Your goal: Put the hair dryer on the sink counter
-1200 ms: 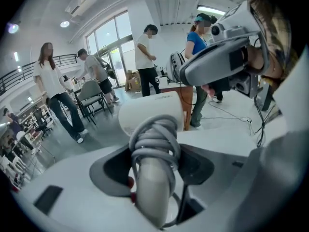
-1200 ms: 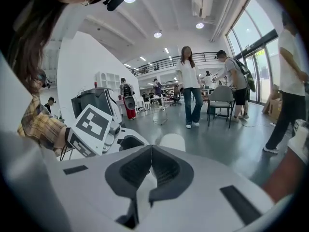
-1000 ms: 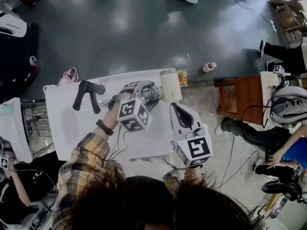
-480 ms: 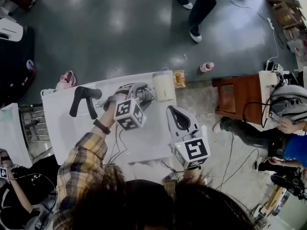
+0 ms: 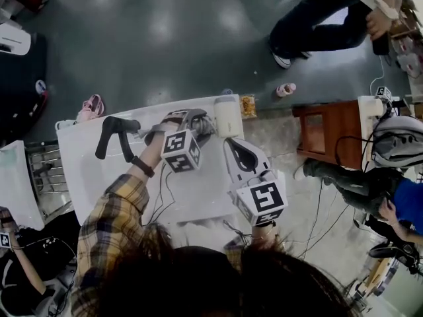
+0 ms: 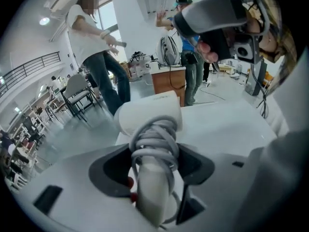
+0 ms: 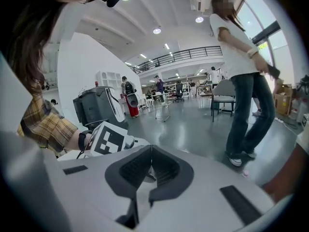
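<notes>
The white hair dryer (image 5: 227,116) lies with its barrel at the far right corner of the white sink counter (image 5: 99,177). Its handle (image 6: 153,187), wound with grey cord, sits between the dark pads of my left gripper (image 6: 152,166), which is shut on it. In the head view my left gripper (image 5: 192,123) reaches in from the left of the dryer. My right gripper (image 5: 242,156) hovers just right of the dryer, over the counter's right edge. Its jaws meet with nothing between them (image 7: 150,154). A black faucet (image 5: 116,134) stands at the counter's far left.
A brown wooden stand (image 5: 334,134) is to the right of the counter. A pink bottle (image 5: 286,90) and a snack packet (image 5: 248,105) lie on the floor beyond it. A wire rack (image 5: 46,170) stands at the left. A person (image 5: 330,18) stands at the far right.
My right gripper has drifted a little up and left, closer to the dryer. The left gripper keeps its hold with little movement. A person has walked in at the top right.
</notes>
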A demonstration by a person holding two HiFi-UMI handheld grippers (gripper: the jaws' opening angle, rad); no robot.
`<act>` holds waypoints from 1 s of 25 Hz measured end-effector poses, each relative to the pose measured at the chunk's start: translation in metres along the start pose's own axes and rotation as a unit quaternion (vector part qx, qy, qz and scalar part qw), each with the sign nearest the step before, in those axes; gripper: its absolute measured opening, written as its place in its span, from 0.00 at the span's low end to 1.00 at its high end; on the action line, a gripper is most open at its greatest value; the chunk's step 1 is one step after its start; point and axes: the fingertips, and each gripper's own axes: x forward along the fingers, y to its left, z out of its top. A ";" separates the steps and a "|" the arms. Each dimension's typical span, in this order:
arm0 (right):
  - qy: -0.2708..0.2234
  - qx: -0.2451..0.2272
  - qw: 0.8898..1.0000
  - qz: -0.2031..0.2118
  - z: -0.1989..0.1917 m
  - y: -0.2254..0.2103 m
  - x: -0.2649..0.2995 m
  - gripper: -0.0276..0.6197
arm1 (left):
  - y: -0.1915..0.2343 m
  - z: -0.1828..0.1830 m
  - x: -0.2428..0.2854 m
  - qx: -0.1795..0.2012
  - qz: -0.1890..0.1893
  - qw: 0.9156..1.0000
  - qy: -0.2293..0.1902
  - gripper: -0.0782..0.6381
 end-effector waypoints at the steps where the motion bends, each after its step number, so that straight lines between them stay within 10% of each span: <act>1: 0.000 0.000 1.000 0.001 0.001 0.000 0.001 0.07 | -0.001 -0.002 0.002 0.005 -0.003 1.000 0.005 0.48; 25: 0.030 -0.003 0.999 0.013 0.000 0.009 0.034 0.07 | 0.008 -0.002 -0.008 -0.023 -0.003 1.000 -0.018 0.53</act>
